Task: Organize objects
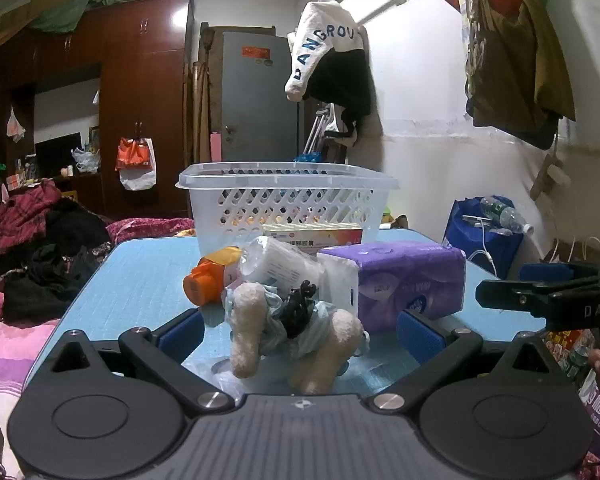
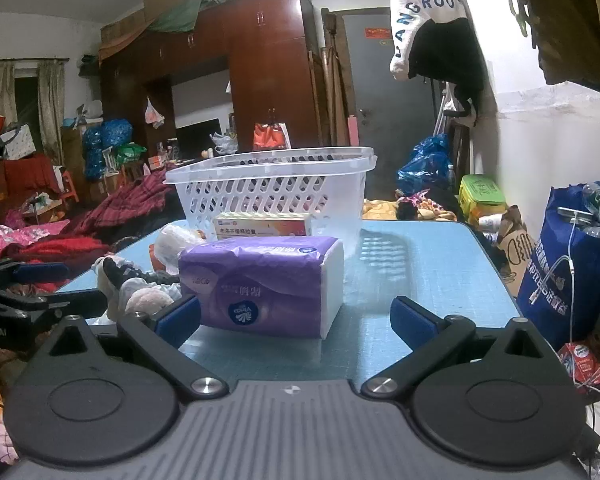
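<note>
1. The blue surface carries everything: the items are bunched in the middle, probably so either hand can reach them.
2. The white basket stands at the far edge, seemingly empty, though its floor is hidden.
3. The purple tissue pack lies before the right gripper, whose fingers are spread wide, touching nothing.
4. The plush toy sits between the left gripper fingers, also spread, not yet pinching.
5. An orange-capped bottle lies just behind.
</note>
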{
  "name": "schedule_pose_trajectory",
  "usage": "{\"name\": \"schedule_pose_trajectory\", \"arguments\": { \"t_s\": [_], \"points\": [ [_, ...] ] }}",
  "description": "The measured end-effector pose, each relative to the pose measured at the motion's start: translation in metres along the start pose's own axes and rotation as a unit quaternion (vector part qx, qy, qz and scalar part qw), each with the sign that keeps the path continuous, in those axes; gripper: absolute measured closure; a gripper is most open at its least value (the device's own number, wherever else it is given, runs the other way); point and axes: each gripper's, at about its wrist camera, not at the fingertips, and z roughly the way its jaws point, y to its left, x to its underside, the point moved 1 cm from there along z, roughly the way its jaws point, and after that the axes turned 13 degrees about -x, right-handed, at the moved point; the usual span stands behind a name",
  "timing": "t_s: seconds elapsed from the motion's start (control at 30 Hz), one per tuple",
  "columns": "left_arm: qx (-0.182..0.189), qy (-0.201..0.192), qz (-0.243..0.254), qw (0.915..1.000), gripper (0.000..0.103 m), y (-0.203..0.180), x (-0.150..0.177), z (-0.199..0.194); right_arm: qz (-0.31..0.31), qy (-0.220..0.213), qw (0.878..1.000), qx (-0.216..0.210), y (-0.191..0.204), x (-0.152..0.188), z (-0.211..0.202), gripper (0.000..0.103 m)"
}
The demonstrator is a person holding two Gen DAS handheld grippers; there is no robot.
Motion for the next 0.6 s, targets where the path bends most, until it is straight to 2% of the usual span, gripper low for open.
{"name": "schedule_pose_trajectory", "arguments": {
  "t_s": [0.6],
  "points": [
    [0.003,0.005,0.001,1.0000,0.000,-0.0014,0.0021,0.0020,-0.002,0.001,1.000,0.002,-0.0029,-0.0004,-0.0016,0.000]
  ]
}}
